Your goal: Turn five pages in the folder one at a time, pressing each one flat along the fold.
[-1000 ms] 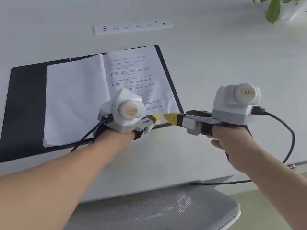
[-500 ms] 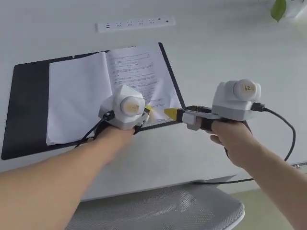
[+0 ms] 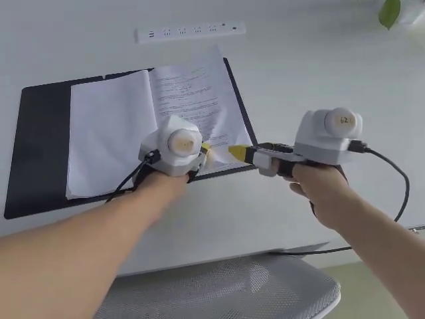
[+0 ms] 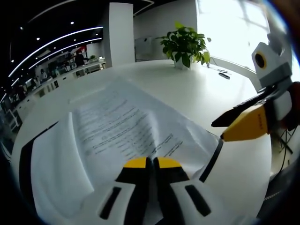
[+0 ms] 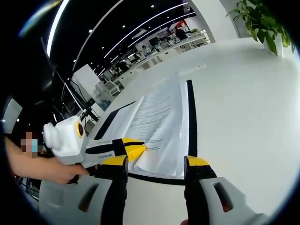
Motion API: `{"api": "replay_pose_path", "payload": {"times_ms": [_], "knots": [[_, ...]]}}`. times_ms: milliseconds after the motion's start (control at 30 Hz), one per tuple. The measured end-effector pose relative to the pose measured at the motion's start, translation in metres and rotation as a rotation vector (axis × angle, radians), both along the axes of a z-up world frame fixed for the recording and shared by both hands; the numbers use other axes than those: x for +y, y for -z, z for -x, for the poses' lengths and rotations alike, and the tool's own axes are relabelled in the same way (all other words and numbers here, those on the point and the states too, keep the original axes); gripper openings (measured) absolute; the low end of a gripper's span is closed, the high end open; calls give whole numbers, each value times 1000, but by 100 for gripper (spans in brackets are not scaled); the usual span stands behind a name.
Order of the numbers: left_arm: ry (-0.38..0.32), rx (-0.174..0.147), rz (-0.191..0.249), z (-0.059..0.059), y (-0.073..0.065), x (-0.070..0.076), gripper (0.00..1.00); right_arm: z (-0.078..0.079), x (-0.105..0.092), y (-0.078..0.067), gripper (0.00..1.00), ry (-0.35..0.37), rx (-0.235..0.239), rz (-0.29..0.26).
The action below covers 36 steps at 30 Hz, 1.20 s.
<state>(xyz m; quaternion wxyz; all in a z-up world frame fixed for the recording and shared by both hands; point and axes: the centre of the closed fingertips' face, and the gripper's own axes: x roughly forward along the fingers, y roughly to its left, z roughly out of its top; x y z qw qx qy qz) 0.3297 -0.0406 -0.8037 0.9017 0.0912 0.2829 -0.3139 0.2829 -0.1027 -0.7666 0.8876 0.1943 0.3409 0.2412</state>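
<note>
A black open folder (image 3: 40, 146) lies on the white tabletop (image 3: 319, 73), with a white power strip (image 3: 191, 30) beyond it. The left tool (image 4: 151, 164) has its jaws together on the lower edge of the white printed sheet (image 4: 122, 126) on the folder's right side. The right gripper view shows most plainly that this sheet is bowed up off the stack beneath. The right tool (image 5: 157, 161), jaws apart, sits just beside the folder's lower right corner. The left gripper view adds a green potted plant (image 4: 185, 44) far across the tabletop.
</note>
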Motion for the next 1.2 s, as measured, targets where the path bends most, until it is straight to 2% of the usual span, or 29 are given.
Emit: {"api": "replay_pose_path", "payload": {"times_ms": [133,467,967,1200], "knots": [[-4,4,4,1,-1,1,3,-3,4,0,44,0,4,-8],[-7,6,10,3,-2,0,3,-11,3,14,34,26,47,-15],[-10,8,12,-1,2,1,3,-10,-7,24,4,74,101,-57],[-9,9,13,-3,3,1,3,-10,-6,24,0,88,113,-75]]}}
